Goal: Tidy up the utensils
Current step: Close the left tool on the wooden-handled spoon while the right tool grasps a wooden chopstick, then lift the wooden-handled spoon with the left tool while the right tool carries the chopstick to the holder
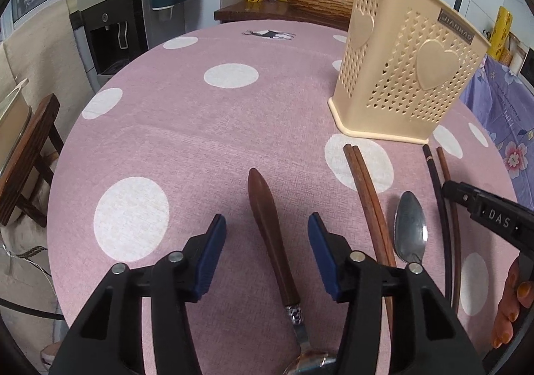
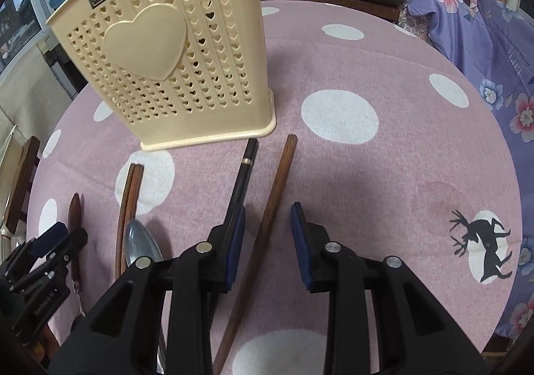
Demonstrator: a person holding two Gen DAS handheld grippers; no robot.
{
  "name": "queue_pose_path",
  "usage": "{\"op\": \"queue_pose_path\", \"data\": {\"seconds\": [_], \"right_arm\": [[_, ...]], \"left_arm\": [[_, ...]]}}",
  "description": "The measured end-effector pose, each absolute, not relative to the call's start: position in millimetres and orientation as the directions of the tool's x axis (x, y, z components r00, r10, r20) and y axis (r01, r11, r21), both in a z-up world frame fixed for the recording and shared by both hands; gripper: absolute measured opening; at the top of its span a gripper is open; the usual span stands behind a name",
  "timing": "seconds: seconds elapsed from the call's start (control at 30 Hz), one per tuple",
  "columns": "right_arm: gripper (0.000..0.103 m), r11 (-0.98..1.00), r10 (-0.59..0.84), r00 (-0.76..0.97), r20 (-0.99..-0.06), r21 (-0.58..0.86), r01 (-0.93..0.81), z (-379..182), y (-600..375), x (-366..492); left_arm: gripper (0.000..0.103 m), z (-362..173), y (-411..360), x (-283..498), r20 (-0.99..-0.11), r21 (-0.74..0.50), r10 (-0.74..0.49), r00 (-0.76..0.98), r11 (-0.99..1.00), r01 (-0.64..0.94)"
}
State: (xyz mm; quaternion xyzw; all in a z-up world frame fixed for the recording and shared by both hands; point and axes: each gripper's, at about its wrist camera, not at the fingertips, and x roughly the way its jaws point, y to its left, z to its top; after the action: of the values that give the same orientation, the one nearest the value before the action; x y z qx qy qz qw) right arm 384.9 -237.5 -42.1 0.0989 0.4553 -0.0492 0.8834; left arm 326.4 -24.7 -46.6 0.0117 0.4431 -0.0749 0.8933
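In the left wrist view, the left gripper (image 1: 265, 255) hangs with jaws apart astride the wooden-handled spoon (image 1: 268, 240), pads clear of it, near the table's (image 1: 187, 128) front edge; the cream utensil holder (image 1: 405, 64) stands toward the far right edge. In the right wrist view, the right gripper (image 2: 267, 243) is unclenched around a brown chopstick (image 2: 267, 231), a black chopstick (image 2: 242, 181) just beside its left pad.
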Motion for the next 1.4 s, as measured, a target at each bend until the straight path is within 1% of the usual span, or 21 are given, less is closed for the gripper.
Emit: {"op": "queue_pose_path", "data": {"seconds": [0.03, 0.13, 0.2, 0.33, 0.37, 0.43, 0.7, 0.97, 1.2, 1.4], "right_arm": [[0.027, 0.975, -0.003, 0.580, -0.815, 0.126, 0.182, -41.7, -237.1, 388.5], [0.022, 0.973, -0.010, 0.578, -0.816, 0.124, 0.193, -41.5, -236.6, 398.6], [0.020, 0.971, -0.013, 0.579, -0.815, 0.128, 0.202, -42.3, -237.1, 404.1], [0.015, 0.968, -0.029, 0.580, -0.814, 0.121, 0.218, -42.4, -237.3, 413.7], [0.013, 0.968, -0.034, 0.580, -0.814, 0.117, 0.221, -42.3, -237.0, 415.8], [0.010, 0.968, -0.040, 0.583, -0.812, 0.114, 0.226, -42.8, -238.8, 419.3], [0.010, 0.968, -0.037, 0.587, -0.808, 0.117, 0.221, -43.9, -241.1, 420.9], [0.009, 0.964, 0.001, 0.611, -0.792, 0.163, 0.210, -42.5, -244.0, 416.4], [0.008, 0.960, 0.076, 0.679, -0.730, 0.237, 0.147, -16.6, -251.3, 397.0], [0.008, 0.959, 0.119, 0.769, -0.629, 0.275, 0.076, 29.6, -263.0, 366.2]], "left_arm": [[0.048, -47.0, -25.8, 328.9, -0.796, -0.039, -0.117, 0.594, 0.989, 0.144], [0.041, -46.8, -27.6, 337.6, -0.800, -0.024, -0.105, 0.591, 0.989, 0.143], [0.032, -46.3, -27.8, 342.2, -0.802, -0.018, -0.095, 0.590, 0.991, 0.136], [0.023, -46.0, -32.6, 348.8, -0.804, 0.006, -0.077, 0.590, 0.991, 0.137], [0.018, -45.9, -33.4, 350.8, -0.804, 0.010, -0.075, 0.589, 0.990, 0.139], [0.018, -45.9, -36.0, 351.4, -0.804, 0.017, -0.073, 0.590, 0.989, 0.145], [0.016, -45.5, -42.2, 348.6, -0.801, 0.009, -0.087, 0.593, 0.988, 0.157], [0.016, -39.3, -43.8, 345.8, -0.786, -0.006, -0.109, 0.609, 0.986, 0.169], [0.016, -0.5, -34.5, 335.5, -0.719, -0.061, -0.169, 0.674, 0.982, 0.180], [0.016, 42.8, -28.2, 319.3, -0.632, -0.081, -0.210, 0.746, 0.975, 0.206]]}}
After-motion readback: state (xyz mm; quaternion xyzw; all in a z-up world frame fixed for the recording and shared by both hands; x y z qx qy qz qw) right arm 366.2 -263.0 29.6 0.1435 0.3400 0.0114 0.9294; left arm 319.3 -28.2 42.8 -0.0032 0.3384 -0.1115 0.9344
